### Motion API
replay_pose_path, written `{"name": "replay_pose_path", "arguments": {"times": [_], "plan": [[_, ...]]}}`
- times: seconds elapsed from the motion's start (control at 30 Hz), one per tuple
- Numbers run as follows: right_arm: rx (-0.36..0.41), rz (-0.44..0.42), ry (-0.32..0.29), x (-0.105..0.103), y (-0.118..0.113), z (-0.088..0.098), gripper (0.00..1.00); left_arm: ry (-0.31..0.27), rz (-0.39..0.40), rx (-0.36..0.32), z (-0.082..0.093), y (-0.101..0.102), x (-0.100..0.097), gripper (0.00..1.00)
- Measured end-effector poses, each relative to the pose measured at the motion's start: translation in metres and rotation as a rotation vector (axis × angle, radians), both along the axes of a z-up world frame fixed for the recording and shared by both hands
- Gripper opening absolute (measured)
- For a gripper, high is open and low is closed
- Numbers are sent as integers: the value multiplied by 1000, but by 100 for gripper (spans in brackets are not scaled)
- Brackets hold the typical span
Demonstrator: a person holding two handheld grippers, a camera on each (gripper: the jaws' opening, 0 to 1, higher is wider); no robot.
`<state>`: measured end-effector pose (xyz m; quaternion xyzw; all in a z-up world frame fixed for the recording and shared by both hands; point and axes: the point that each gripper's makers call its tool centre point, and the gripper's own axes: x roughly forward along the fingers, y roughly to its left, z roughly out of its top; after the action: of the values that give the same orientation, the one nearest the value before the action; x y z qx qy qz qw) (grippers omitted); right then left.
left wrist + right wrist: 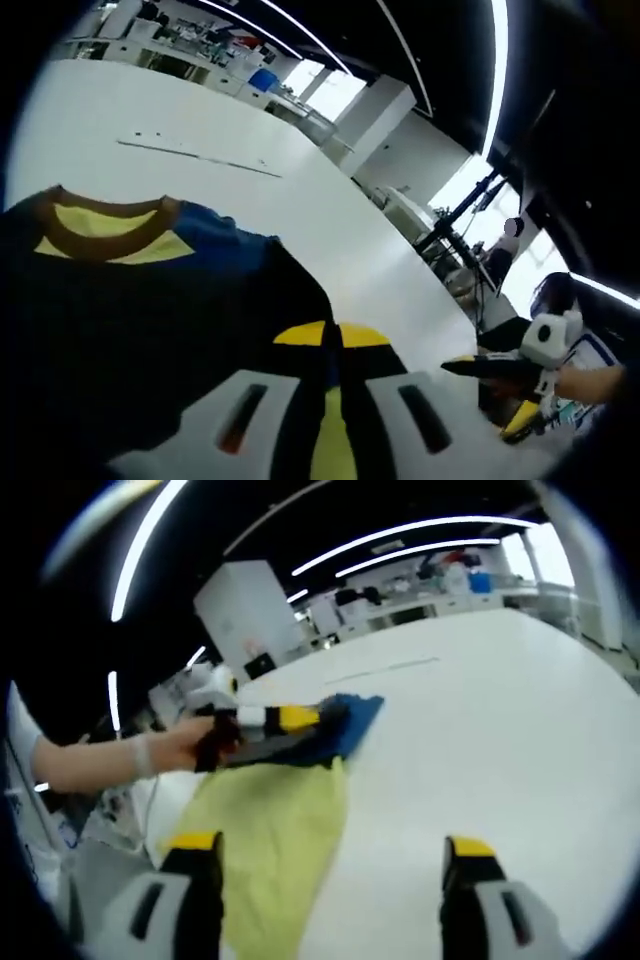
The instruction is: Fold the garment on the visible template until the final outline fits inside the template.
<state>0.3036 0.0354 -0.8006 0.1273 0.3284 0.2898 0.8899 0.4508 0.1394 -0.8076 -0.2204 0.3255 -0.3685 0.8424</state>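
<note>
Nearest the camera in the left gripper view, the left gripper (335, 420) has its jaws pinched on the shirt (130, 320), low in the middle of the frame. The shirt is dark blue and yellow and lies on the big white counter (300, 200), at the lower left. In the right gripper view, the right gripper (330, 880) has its jaws wide apart, holding nothing. I think a good fold means lifting slowly and laying the cloth flat. I see no boxes or bins to look inside.
</note>
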Motion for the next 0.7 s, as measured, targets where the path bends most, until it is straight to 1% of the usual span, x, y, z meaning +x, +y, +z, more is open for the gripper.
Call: {"name": "replay_pose_path", "arguments": {"times": [0.03,0.2,0.37,0.4,0.47,0.57,0.6,0.67,0.7], "plan": [[1,-1,0,0,0,0,91,8,-2,2,-1,0,-2,0],[7,-2,2,1,2,-1,91,9,-12,6,-4,-2,-4,0],[12,4,0,1,5,0,91,-37,-46,15,0,-3,-6,1],[10,5,1,2,5,0,91,-42,-53,13,2,-4,-7,3],[9,9,-1,2,5,0,91,-58,-62,19,2,-3,-7,9],[12,11,-4,3,6,1,91,-97,-48,29,8,1,-4,25],[11,13,-5,3,7,2,91,-108,-43,33,10,2,-4,33],[12,15,-8,3,8,3,91,-129,-34,40,11,6,0,45],[12,16,-8,3,9,4,91,-144,-26,53,13,8,2,54]]}}
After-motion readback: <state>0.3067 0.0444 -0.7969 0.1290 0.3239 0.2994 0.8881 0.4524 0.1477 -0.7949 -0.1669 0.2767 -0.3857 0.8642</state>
